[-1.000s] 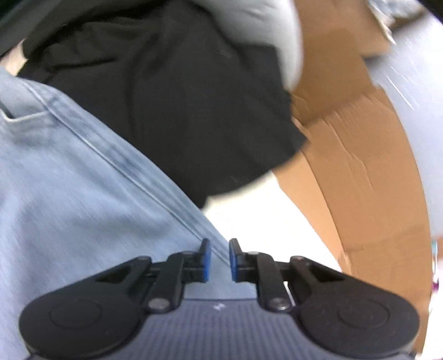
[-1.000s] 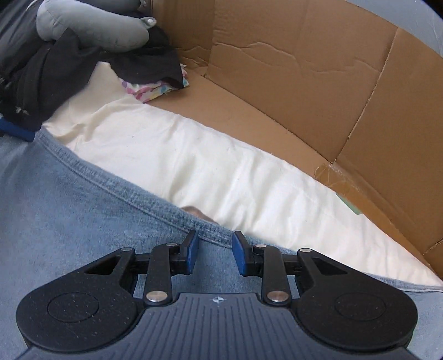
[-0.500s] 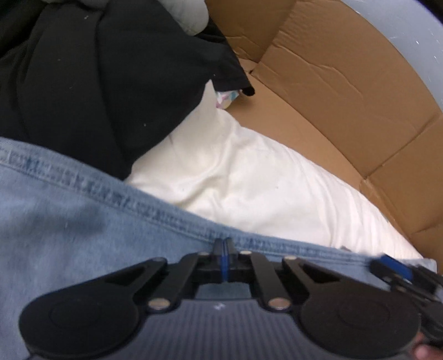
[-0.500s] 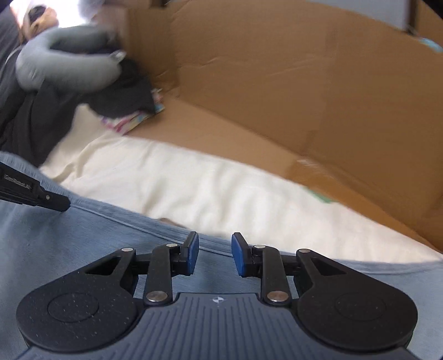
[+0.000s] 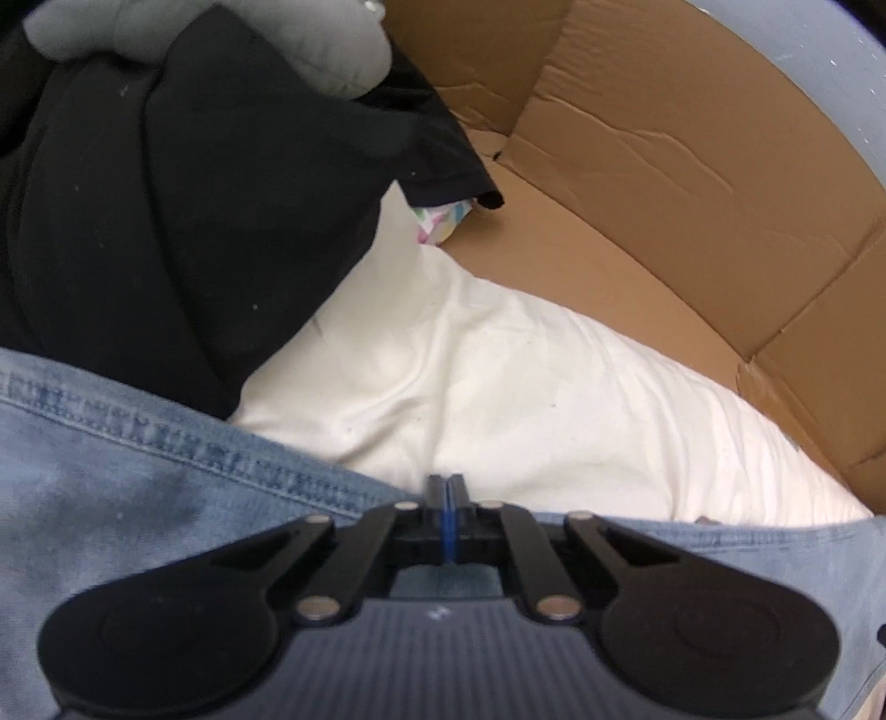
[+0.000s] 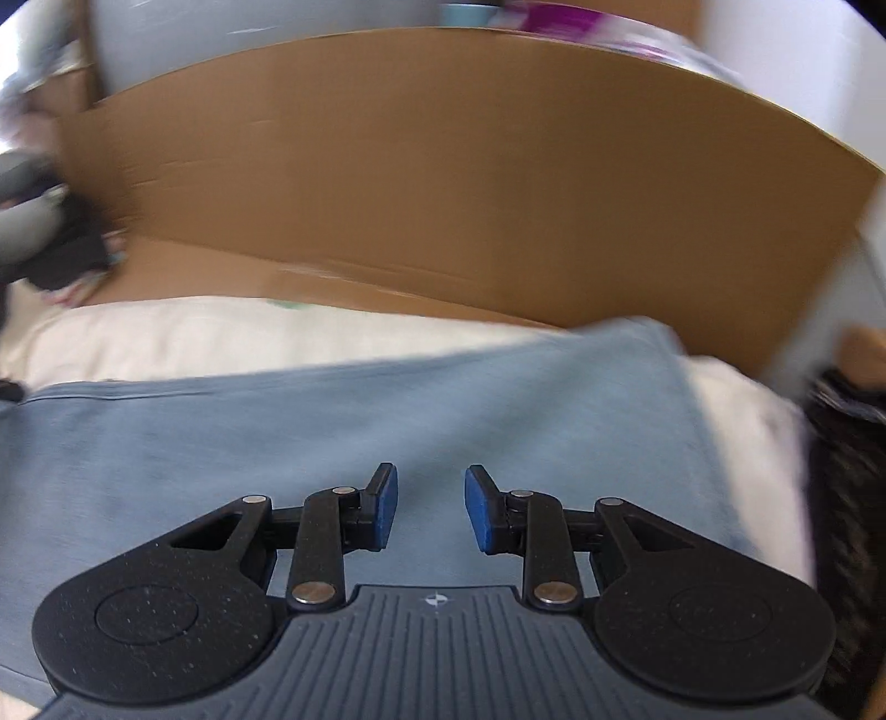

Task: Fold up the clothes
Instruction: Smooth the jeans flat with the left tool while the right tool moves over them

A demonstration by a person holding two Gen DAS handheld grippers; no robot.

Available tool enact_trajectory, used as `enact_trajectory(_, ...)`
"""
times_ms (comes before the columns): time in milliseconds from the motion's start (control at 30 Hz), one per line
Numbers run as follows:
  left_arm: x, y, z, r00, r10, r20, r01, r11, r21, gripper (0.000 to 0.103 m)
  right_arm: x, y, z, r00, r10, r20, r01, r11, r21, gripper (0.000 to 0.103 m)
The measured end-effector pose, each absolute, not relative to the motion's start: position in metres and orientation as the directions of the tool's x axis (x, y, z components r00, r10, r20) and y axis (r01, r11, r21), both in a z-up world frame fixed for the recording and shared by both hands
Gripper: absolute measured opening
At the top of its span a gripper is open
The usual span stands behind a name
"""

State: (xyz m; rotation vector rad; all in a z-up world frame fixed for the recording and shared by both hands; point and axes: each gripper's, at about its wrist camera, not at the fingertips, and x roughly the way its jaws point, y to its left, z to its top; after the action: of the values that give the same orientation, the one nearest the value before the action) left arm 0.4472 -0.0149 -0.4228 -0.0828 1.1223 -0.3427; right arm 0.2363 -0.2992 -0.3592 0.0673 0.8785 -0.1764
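Jeans (image 5: 166, 498) fill the lower left of the left wrist view, light blue denim, stitched hem running diagonally toward the left gripper (image 5: 446, 498). Its fingers are pressed together right at the hem edge; blue pads meet with no gap. Can't tell whether any denim is pinched between them, as the contact point sits under the tips. Black garment (image 5: 166, 194) is piled upper left, overlapping the jeans' far edge, with a grey padded thing (image 5: 332, 50) lying on top of it. White sheet (image 5: 526, 399) lies beyond the hem, centre to right. Small patterned cloth (image 5: 443, 219) peeks out between the black garment and the sheet. Cardboard wall (image 5: 692, 166) curves round the upper right.

Right wrist view is motion-blurred. Jeans (image 6: 387, 410) spread flat across the lower frame, far edge against the white sheet (image 6: 194, 338). Right gripper (image 6: 431, 507) hangs over the denim, fingers apart, nothing between the pads, only fabric below. Cardboard wall (image 6: 443, 194) spans the back. Dark textured cloth (image 6: 847, 471) sits at the right edge.
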Motion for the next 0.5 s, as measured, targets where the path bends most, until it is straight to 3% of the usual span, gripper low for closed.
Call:
enact_trajectory(133, 0.441, -0.014, -0.408, 0.416, -0.304, -0.857, 0.234, 0.946, -0.223, 0.034, 0.208, -0.340, -0.368, 0.573, -0.209, -0.793, 0.307, 0.951, -0.029, 0.034)
enact_trajectory(333, 0.427, -0.002, -0.396, 0.425, -0.340, -0.839, 0.195, 0.939, -0.283, 0.043, 0.185, -0.389, -0.382, 0.518, -0.234, -0.822, 0.449, 0.893, 0.029, 0.035)
enact_trajectory(500, 0.400, 0.011, -0.371, 0.407, -0.354, -0.842, 0.171, 0.935, -0.310, 0.044, 0.184, -0.404, -0.394, 0.509, -0.216, -0.833, 0.500, 0.862, 0.081, 0.037)
